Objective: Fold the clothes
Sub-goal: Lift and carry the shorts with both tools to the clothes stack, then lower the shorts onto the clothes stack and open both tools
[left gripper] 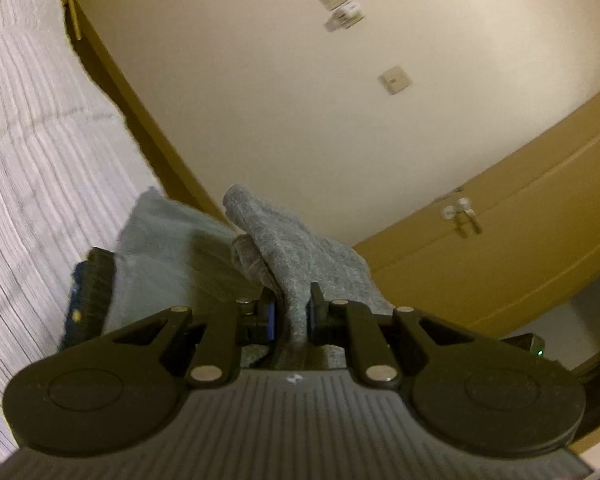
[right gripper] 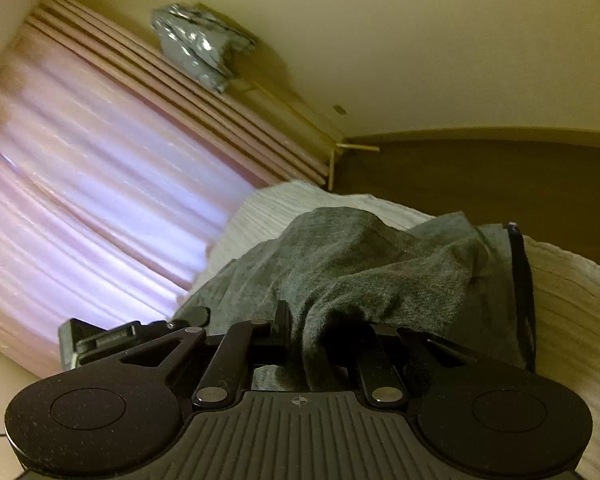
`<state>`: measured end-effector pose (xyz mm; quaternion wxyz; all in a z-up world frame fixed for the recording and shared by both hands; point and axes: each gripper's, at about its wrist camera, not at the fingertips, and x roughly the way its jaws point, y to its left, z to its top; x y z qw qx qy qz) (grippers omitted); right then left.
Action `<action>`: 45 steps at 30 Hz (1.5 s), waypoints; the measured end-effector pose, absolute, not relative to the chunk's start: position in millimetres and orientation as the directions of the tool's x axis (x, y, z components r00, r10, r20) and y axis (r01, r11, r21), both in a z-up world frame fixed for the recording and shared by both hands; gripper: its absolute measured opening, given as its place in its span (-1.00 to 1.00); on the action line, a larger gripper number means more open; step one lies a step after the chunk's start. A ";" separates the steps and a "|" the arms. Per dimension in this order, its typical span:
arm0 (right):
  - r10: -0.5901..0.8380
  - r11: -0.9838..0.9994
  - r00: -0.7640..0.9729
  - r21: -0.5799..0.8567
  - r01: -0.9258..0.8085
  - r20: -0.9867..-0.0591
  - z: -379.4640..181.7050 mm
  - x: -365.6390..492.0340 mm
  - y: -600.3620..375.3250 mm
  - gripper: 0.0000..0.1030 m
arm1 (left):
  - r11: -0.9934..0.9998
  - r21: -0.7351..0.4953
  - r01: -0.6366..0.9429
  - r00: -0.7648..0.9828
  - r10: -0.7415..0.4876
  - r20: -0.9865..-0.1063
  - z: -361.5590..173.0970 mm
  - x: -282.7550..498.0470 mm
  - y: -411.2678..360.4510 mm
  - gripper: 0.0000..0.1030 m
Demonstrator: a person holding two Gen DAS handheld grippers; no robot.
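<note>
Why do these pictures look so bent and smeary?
Left wrist view: the fisheye lens bows the door and the wall plates smear with motion blur. Right wrist view: the pink curtain glows and streaks, while the grey garment sits in dim shadow.

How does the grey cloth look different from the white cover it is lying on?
The grey garment is dark, heathered and fuzzy; the white bedcover is pale with fine ribbed stripes. The garment is bunched and partly lifted, pinched by the left gripper and the right gripper; the bedcover lies spread flat beneath it. The garment has a dark band along one edge; the bedcover shows none. Both are soft fabric.
</note>
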<state>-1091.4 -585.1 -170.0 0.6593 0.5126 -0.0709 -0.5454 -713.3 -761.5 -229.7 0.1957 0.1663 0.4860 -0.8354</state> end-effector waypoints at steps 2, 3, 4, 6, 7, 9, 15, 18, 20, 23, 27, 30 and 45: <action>-0.770 -0.152 0.405 0.757 0.635 -0.494 -195.9 -1099.2 -595.9 -0.83 | -0.432 -0.727 0.535 -0.838 -0.160 -0.522 -250.8 -714.1 -767.0 -0.77; -0.754 -0.176 0.408 0.756 0.630 -0.515 -210.1 -1099.7 -600.6 -0.83 | -0.421 -0.715 0.558 -0.821 -0.156 -0.549 -261.4 -714.0 -769.5 -0.76; -0.740 -0.201 0.411 0.757 0.621 -0.533 -222.8 -1102.4 -600.0 -0.82 | -0.408 -0.716 0.566 -0.816 -0.153 -0.558 -268.2 -711.6 -770.0 -0.74; -0.723 -0.246 0.414 0.765 0.595 -0.553 -243.2 -1108.5 -595.5 -0.60 | -0.381 -0.727 0.571 -0.814 -0.148 -0.561 -279.1 -705.1 -769.7 -0.67; -0.733 -0.261 0.408 0.780 0.569 -0.544 -246.8 -1112.6 -590.5 -0.14 | -0.367 -0.739 0.564 -0.820 -0.142 -0.555 -280.8 -701.4 -770.2 -0.63; -0.768 -0.278 0.387 0.810 0.516 -0.510 -249.5 -1124.1 -579.2 -0.07 | -0.355 -0.750 0.559 -0.825 -0.144 -0.547 -278.4 -696.8 -776.4 -0.57; -0.840 -0.319 0.282 0.843 0.434 -0.463 -246.2 -1168.6 -562.0 0.02 | -0.334 -0.770 0.544 -0.835 -0.119 -0.538 -278.8 -711.3 -816.3 -0.36; -0.824 -0.315 0.305 0.834 0.454 -0.477 -246.3 -1175.6 -583.7 0.01 | -0.328 -0.773 0.543 -0.830 -0.069 -0.553 -289.1 -733.4 -834.4 -0.38; -0.817 -0.312 0.306 0.821 0.479 -0.489 -245.1 -1178.0 -600.8 -0.40 | -0.323 -0.790 0.520 -0.846 -0.070 -0.528 -290.6 -738.7 -841.2 -0.69; -0.830 -0.279 0.271 0.783 0.556 -0.488 -234.5 -1170.9 -604.4 -0.81 | -0.406 -0.775 0.483 -0.870 -0.120 -0.479 -278.4 -735.5 -837.4 -0.85; -0.888 -0.206 0.175 0.708 0.675 -0.425 -217.1 -1158.2 -587.6 -0.84 | -0.450 -0.717 0.533 -0.841 -0.187 -0.508 -277.0 -735.7 -832.5 -0.86; -0.895 -0.243 0.110 0.677 0.694 -0.433 -223.1 -1154.3 -580.0 -0.84 | -0.472 -0.669 0.573 -0.814 -0.237 -0.530 -277.1 -736.3 -829.2 -0.82; -0.826 -0.345 -0.115 0.334 0.877 -0.552 -177.6 -1072.8 -578.0 0.09 | -0.576 -0.417 0.704 -0.688 -0.403 -0.604 -206.7 -746.2 -777.7 -0.93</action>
